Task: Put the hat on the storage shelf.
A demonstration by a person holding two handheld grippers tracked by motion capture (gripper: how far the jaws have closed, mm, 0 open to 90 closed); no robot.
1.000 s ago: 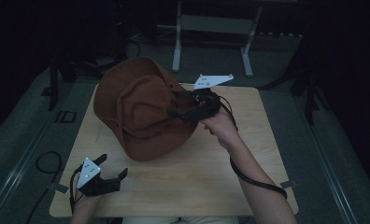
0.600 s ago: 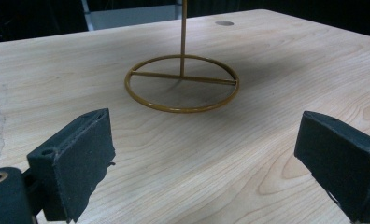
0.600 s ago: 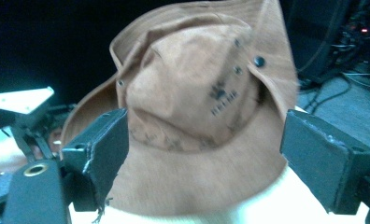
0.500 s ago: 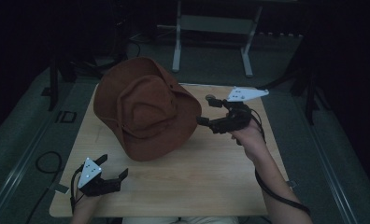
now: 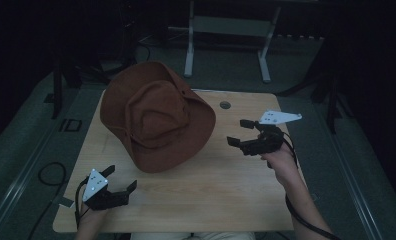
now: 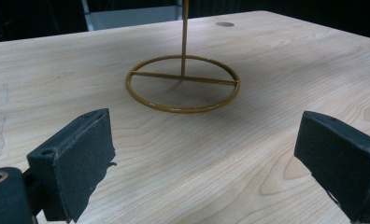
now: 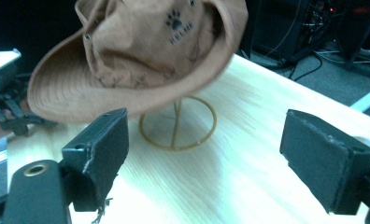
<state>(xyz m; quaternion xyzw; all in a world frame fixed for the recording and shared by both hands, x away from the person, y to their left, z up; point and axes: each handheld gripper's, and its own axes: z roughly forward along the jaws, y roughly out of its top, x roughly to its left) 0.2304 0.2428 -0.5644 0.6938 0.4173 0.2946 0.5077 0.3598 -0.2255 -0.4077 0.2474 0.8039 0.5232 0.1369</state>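
A brown hat [image 5: 156,117] sits on a gold wire stand [image 7: 177,125] toward the far left of the tabletop [image 5: 226,195], its brim reaching past the middle. The right gripper view shows a black paw print with small lettering below it on the crown, too blurred to read. The left gripper view shows the stand's ring base and upright rod. The right tongs [image 5: 240,132] hang apart near the right edge, clear of the brim. The left tongs [image 5: 121,179] rest apart at the near left corner.

Dim high view, dark surroundings, soft focus
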